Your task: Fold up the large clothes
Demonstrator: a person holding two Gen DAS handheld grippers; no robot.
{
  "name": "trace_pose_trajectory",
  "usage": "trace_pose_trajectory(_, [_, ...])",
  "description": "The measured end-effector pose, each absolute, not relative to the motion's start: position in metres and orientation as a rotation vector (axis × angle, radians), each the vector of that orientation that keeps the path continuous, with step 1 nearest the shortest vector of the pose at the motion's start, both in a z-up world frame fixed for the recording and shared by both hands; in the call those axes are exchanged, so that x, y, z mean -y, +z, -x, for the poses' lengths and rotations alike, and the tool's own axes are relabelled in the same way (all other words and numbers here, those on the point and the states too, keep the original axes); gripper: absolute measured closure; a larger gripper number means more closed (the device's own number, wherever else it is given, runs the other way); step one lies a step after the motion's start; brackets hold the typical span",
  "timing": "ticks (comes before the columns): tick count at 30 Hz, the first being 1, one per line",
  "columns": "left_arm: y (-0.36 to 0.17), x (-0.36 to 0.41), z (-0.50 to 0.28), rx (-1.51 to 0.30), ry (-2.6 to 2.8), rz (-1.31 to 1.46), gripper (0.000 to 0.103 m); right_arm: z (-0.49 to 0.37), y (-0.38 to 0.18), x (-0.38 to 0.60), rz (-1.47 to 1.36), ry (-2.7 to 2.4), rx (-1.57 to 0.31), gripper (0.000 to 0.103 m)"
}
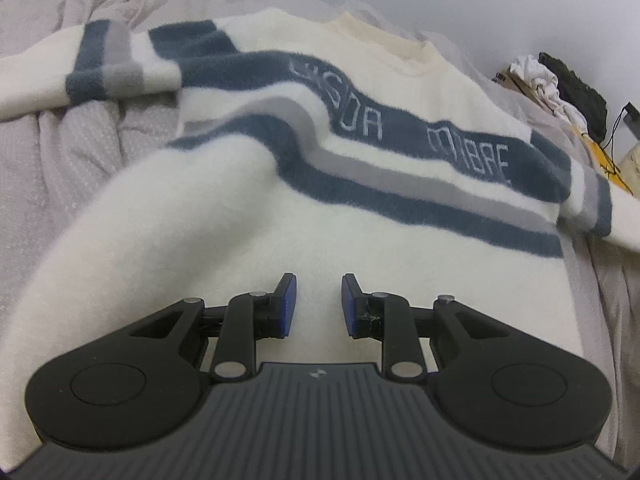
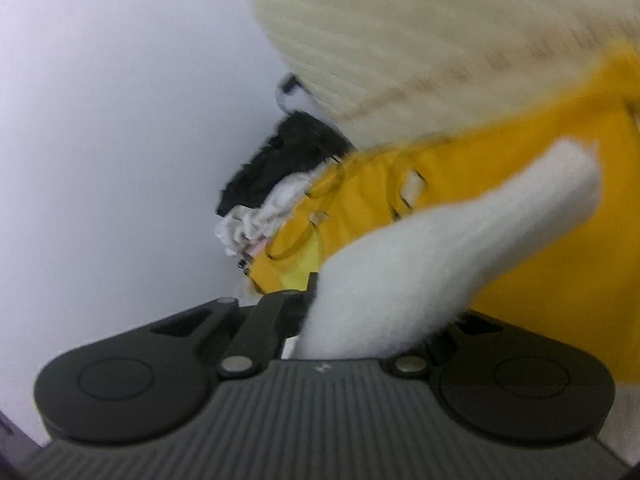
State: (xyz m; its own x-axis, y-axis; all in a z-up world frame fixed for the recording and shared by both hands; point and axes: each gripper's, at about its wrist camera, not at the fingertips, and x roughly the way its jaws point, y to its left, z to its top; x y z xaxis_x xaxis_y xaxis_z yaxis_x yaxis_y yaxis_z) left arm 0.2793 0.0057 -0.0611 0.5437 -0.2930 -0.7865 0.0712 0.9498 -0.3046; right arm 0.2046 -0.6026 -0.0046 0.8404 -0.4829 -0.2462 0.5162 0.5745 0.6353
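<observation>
A fluffy white sweater (image 1: 360, 216) with blue and grey stripes and lettering lies front-up on a bed. One sleeve (image 1: 100, 68) stretches to the left. My left gripper (image 1: 319, 304) is open and empty, just above the sweater's lower body. In the right wrist view, my right gripper (image 2: 344, 312) is shut on a strip of white fluffy sweater fabric (image 2: 440, 248), which hides both fingertips. A cream ribbed knit (image 2: 420, 40) hangs blurred at the top of that view.
A grey quilted bedspread (image 1: 80, 152) covers the bed. A pile of clothes sits by the white wall at the right: black (image 1: 576, 88), white (image 1: 536, 76) and yellow (image 2: 520, 184) garments. Cables (image 1: 618, 120) lie near them.
</observation>
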Motion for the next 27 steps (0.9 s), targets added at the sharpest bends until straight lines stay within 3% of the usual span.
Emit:
trace_pose_trajectory(8, [-0.031, -0.038, -0.274, -0.891, -0.217, 0.338, 0.074, -0.243, 0.106, 0.493, -0.335, -0.428, -0.012, 0.093])
trace_pose_trajectory(14, [-0.003, -0.084, -0.263, -0.801, -0.187, 0.419, 0.074, -0.255, 0.143, 0.354, -0.057, -0.252, 0.023, 0.093])
trace_pose_trajectory(20, [0.007, -0.131, -0.252, -0.739, -0.156, 0.512, 0.074, -0.248, 0.113, 0.212, 0.188, -0.038, 0.027, 0.093])
trace_pose_trajectory(27, [-0.001, -0.171, -0.249, -0.727, -0.113, 0.607, 0.074, -0.238, 0.009, 0.109, 0.352, 0.162, -0.108, 0.093])
